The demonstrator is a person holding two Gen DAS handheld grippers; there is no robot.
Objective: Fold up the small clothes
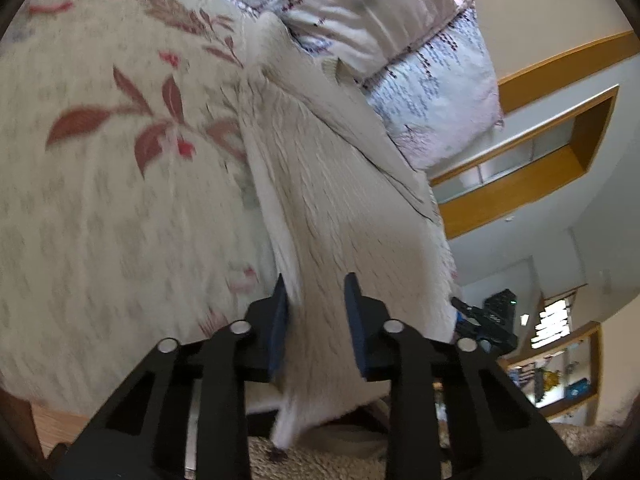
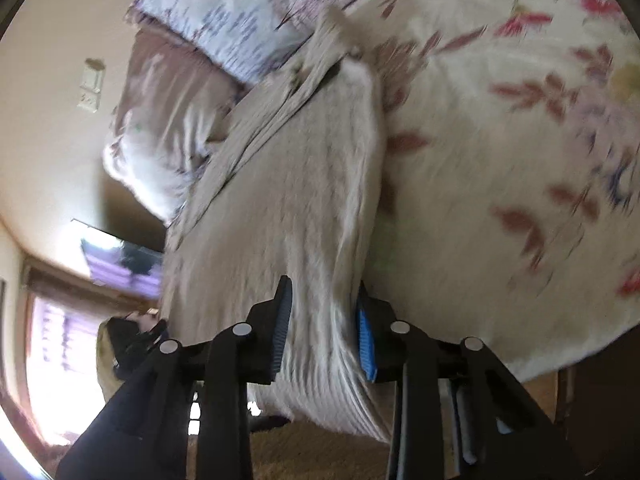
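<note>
Left gripper [image 1: 316, 292], right gripper [image 2: 324, 300]: jaws narrow, apparently pinching cream ribbed knit garment [image 1: 340, 184] over floral bedspread [image 1: 120, 160]. Keep edge taut, corners level; lay flat.

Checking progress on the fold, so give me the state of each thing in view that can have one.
white knit garment: stretched out on the bed, near edge lifted off it, not yet folded over.
left gripper: shut on the garment's near edge.
right gripper: shut on the same edge, cloth bunched between its pads.
floral bedspread: spread flat.
pillows: lying beyond the garment.
</note>
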